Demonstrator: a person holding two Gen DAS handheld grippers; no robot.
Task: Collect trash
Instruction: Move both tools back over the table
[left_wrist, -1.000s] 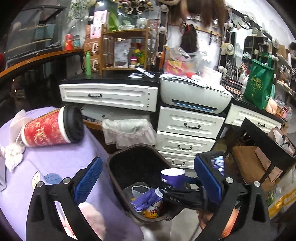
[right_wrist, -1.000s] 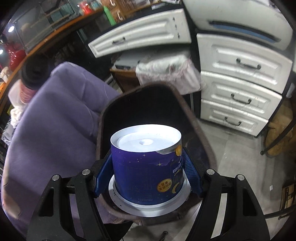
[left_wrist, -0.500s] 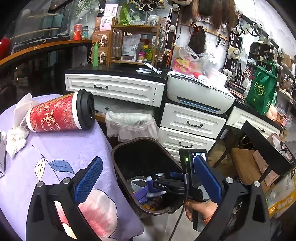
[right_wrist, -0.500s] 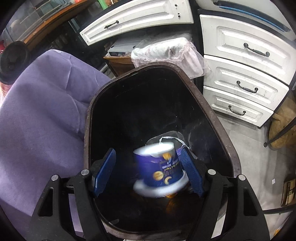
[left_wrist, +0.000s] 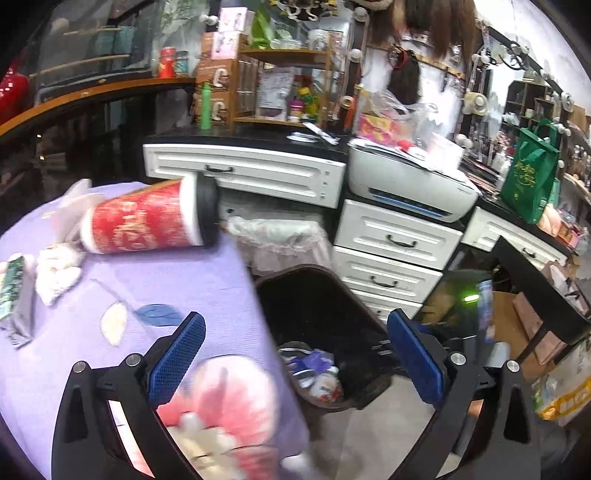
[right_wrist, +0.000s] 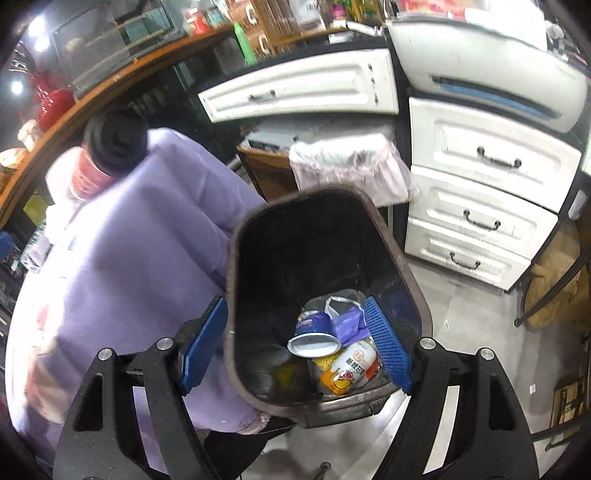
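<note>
up at 11 o'clock from your released left fingers (left_wrist: 291, 362): red cup (left_wrist: 147, 218) on desk (left_wrist: 207, 288), axis lying 9-to-3, lid twd bin (left_wrist: 321, 273); left hand's nearer, right fingers (right_wrist: 295, 341) spread, empty.

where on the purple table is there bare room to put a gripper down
Free: the purple tablecloth between the tipped red cup, the crumpled tissues and the table edge by the trash bin. Crowded: the far left, with tissues and a green packet, and the bin floor, full of trash.
</note>
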